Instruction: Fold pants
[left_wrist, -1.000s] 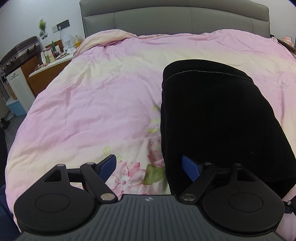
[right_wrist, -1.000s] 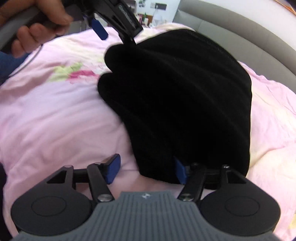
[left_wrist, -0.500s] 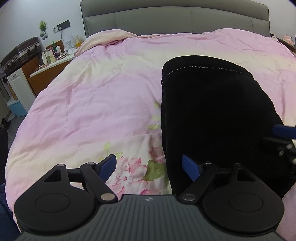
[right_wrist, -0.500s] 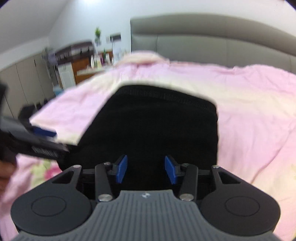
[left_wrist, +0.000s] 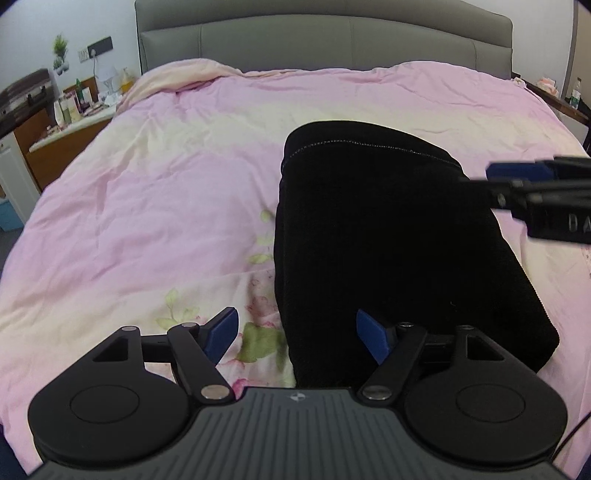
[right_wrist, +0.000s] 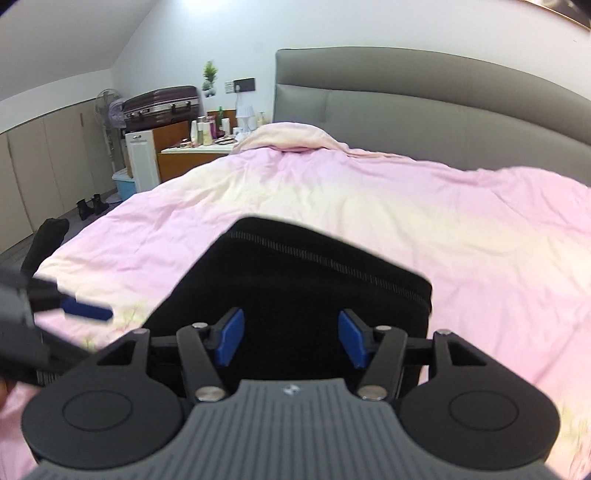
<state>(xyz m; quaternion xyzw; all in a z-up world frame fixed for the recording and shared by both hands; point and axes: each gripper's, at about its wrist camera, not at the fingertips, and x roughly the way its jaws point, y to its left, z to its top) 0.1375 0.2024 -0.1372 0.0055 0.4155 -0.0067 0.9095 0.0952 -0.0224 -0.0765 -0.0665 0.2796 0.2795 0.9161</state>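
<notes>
The black pants lie folded in a compact rectangle on the pink floral duvet, a stitched edge at the far end. My left gripper hovers over their near left corner, its jaws closing; the corner lies below the gap and the pads do not press on it. One blue fingertip of the right gripper juts in above the pants' right side. In the right wrist view my right gripper hangs above the pants, its jaws opening with nothing between them. A left gripper fingertip shows at the left.
A grey padded headboard closes the far end of the bed. Left of the bed stand a bedside table with bottles, a suitcase on a white cabinet, a fan and a blue bin. Boots sit on the floor.
My right gripper lifted off the pants' near edge and swung up over them, its jaws narrower than at first. It now shows in the left wrist view. The left gripper's jaws narrowed slightly.
</notes>
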